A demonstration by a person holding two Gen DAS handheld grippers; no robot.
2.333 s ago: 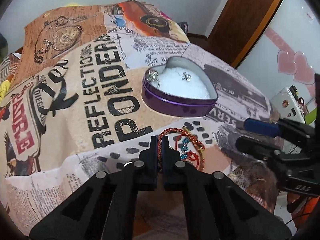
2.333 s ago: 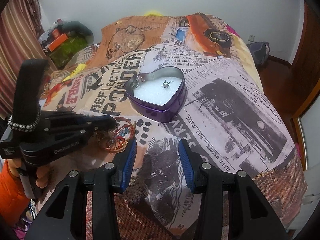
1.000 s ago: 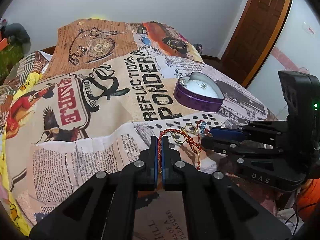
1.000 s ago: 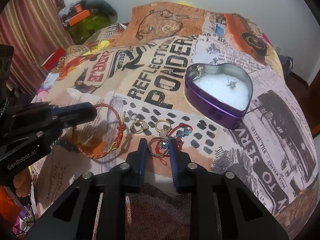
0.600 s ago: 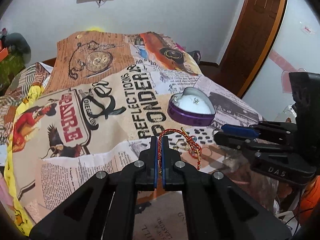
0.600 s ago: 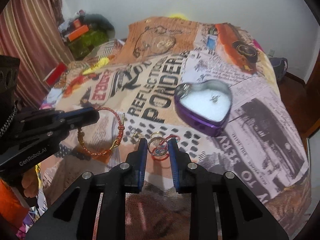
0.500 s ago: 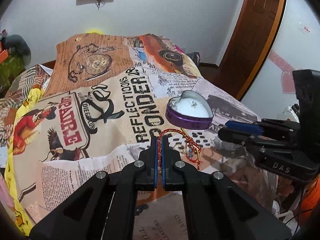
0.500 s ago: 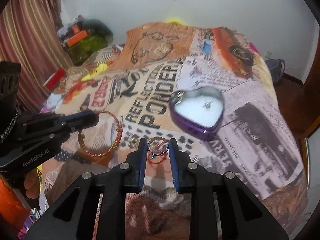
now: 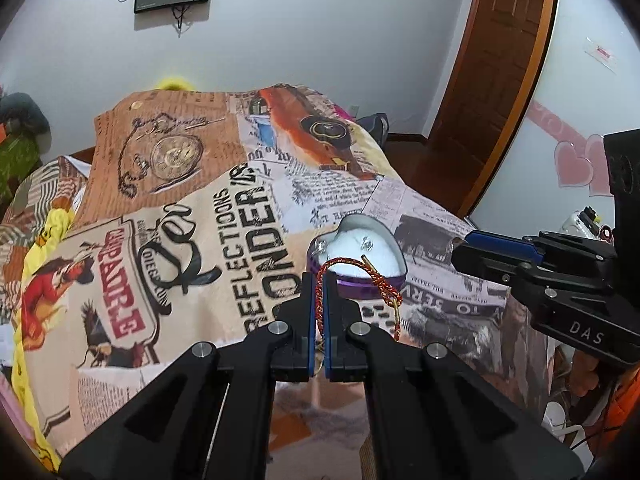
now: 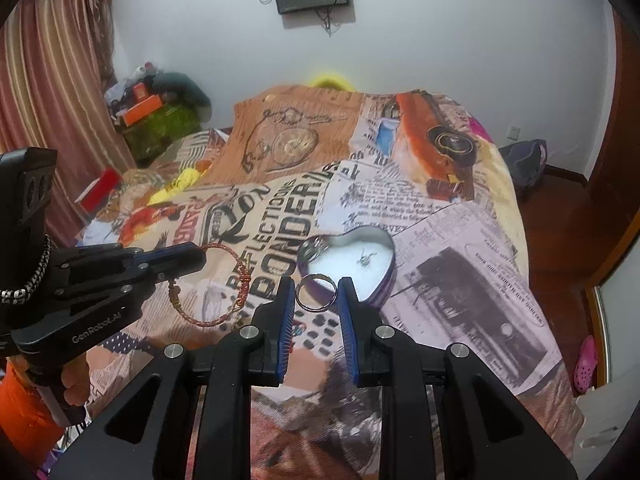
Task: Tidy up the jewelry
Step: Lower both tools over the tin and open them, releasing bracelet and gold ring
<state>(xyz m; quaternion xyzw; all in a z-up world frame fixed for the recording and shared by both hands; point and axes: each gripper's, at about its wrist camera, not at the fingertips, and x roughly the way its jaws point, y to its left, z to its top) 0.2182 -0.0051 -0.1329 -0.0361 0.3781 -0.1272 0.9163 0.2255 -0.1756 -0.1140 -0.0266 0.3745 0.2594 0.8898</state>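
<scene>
My left gripper (image 9: 319, 280) is shut on a red and gold braided bracelet (image 9: 360, 276) and holds it above the bed; the bracelet also shows in the right wrist view (image 10: 224, 280), hanging from the left gripper (image 10: 200, 258). My right gripper (image 10: 317, 292) is shut on a silver ring (image 10: 316, 292), held in the air in front of the purple heart-shaped tin (image 10: 384, 280). The tin (image 9: 360, 282) has a white lining with small silver pieces on it. The right gripper (image 9: 460, 252) shows at the right of the left wrist view.
The bed is covered by a newspaper-print sheet (image 10: 460, 248). More small jewelry (image 10: 298, 330) lies on it below my right gripper. Clutter and boxes (image 10: 148, 112) stand at the far left by a curtain. A wooden door (image 9: 500, 80) is at the right.
Both grippers have lifted higher above the bed with their pieces and tilted up. The tin now sits just beyond both sets of fingertips.
</scene>
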